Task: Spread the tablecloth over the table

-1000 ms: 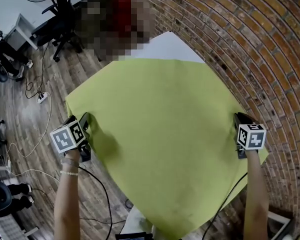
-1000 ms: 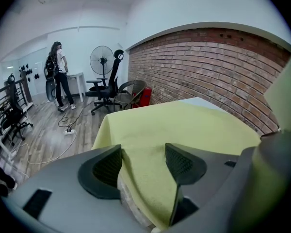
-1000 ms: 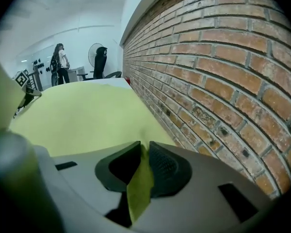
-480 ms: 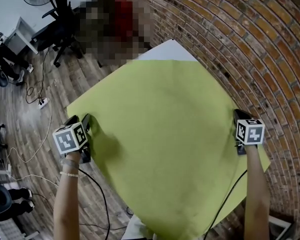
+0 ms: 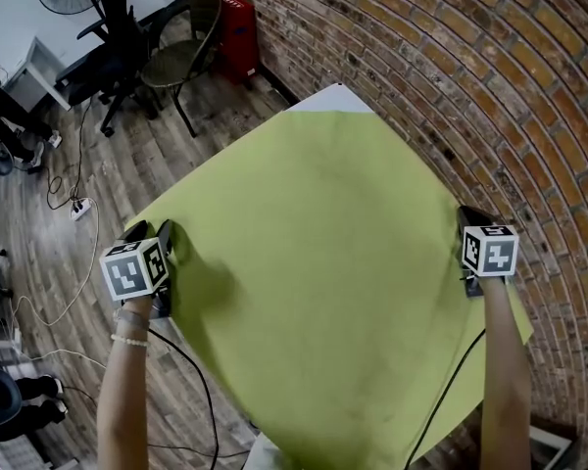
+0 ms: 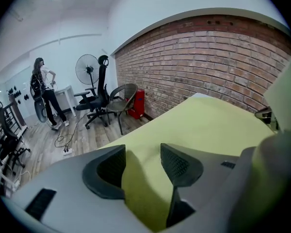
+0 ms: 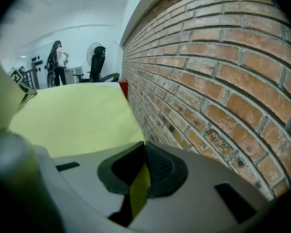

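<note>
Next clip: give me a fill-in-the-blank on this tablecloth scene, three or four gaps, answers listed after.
1. The right tongs pinch an edge of the yellow-green ____.
2. The wall to the right of the table is built of ____.
3. The bare corner of the table at its far end is coloured ____.
4. The boxy object beside the chair is coloured ____.
Answers: tablecloth; brick; white; red.
</note>
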